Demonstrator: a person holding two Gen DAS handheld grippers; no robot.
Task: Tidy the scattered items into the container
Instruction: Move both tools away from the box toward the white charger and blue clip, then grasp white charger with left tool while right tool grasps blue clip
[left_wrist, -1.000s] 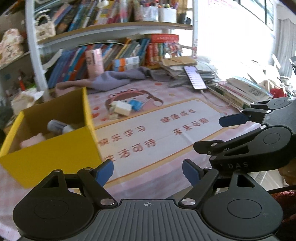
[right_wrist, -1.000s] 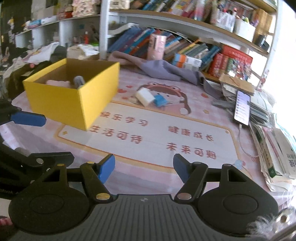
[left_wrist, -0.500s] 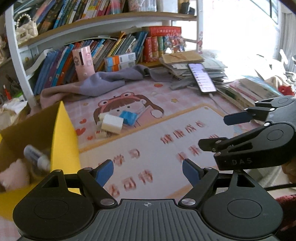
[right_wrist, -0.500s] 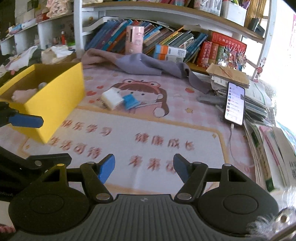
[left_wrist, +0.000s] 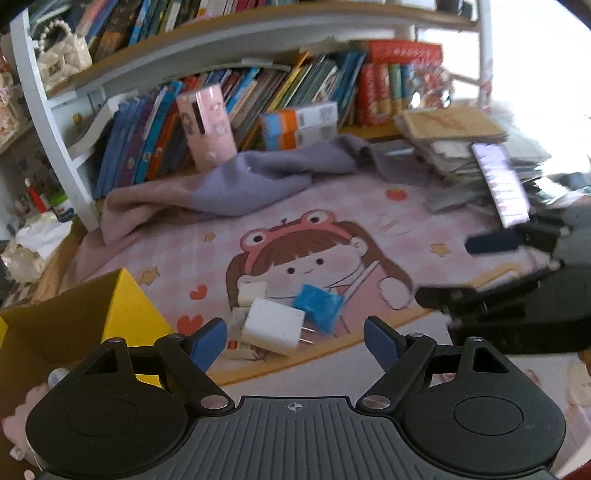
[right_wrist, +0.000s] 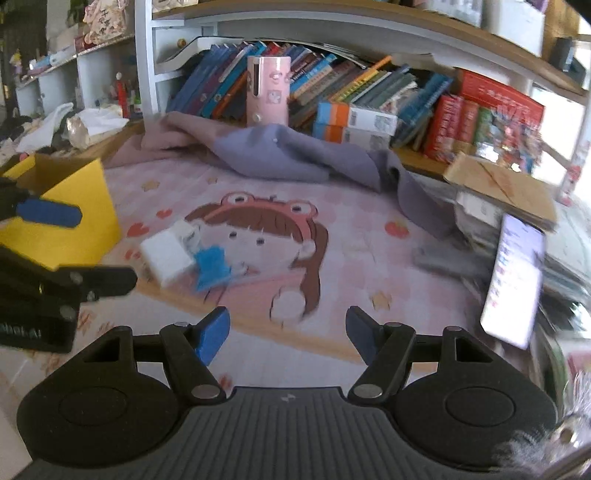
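the white charger (left_wrist: 273, 329) lies on the pink mat (left_wrist: 369, 206), on the cartoon girl print, with its two metal prongs pointing to my right in the left wrist view. a blue packet (left_wrist: 320, 305) touches it on the right and far side, and a small white block (left_wrist: 251, 292) sits just behind it. something flat and pale is partly under the charger, but i cannot tell what it is.

my left gripper (left_wrist: 295, 341) has its jaws wide apart and holds nothing. the charger is straight ahead of it, just beyond the tips and a little toward the left finger. its long axis runs across my view, slightly tilted, so i judge the fingers should close across the short side, away from the prongs.

my right gripper (right_wrist: 288, 334) also has its jaws apart, with nothing between them. from it the charger (right_wrist: 166, 258) lies well to the left and further away, so i think the left hand is the nearer one for this pick.

the yellow box (left_wrist: 88, 314) stands just to the left of the left gripper, near the charger. something pink and fluffy shows at the lower left edge of the left wrist view.

both grippers are low over the mat and point forward to the bookshelf (right_wrist: 332, 29), side by side.
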